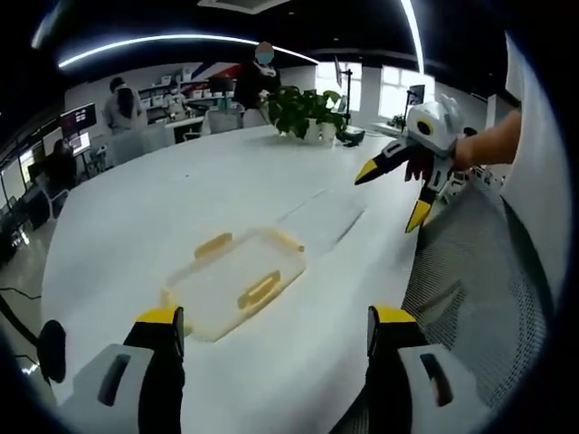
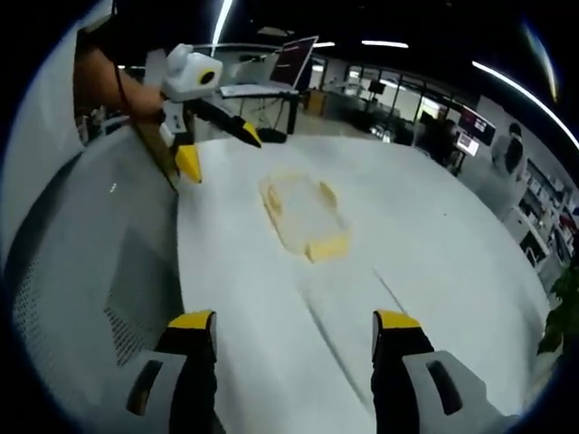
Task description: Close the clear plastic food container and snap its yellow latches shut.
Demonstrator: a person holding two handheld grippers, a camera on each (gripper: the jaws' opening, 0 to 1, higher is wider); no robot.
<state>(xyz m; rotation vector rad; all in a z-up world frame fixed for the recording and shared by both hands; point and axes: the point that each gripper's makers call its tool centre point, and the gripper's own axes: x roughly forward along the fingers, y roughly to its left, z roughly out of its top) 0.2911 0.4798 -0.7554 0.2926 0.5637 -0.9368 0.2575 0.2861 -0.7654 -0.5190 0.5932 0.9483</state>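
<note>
Desk [image 1: 136, 226]: white, carrying everything. Food container [image 1: 237, 282]: clear, yellow latches [image 1: 258, 289], lying near the desk's edge before me. My left tongs [image 1: 271, 330] and right tongs [image 2: 294, 334]: both gaping wide, hovering off the container, gripping nothing.

Large white table [image 1: 226, 194], potted plant [image 1: 303, 110], mesh chair [image 1: 470, 271], ceiling light strips [image 1: 163, 41], bright windows [image 1: 398, 86], desk monitors [image 1: 77, 119]
</note>
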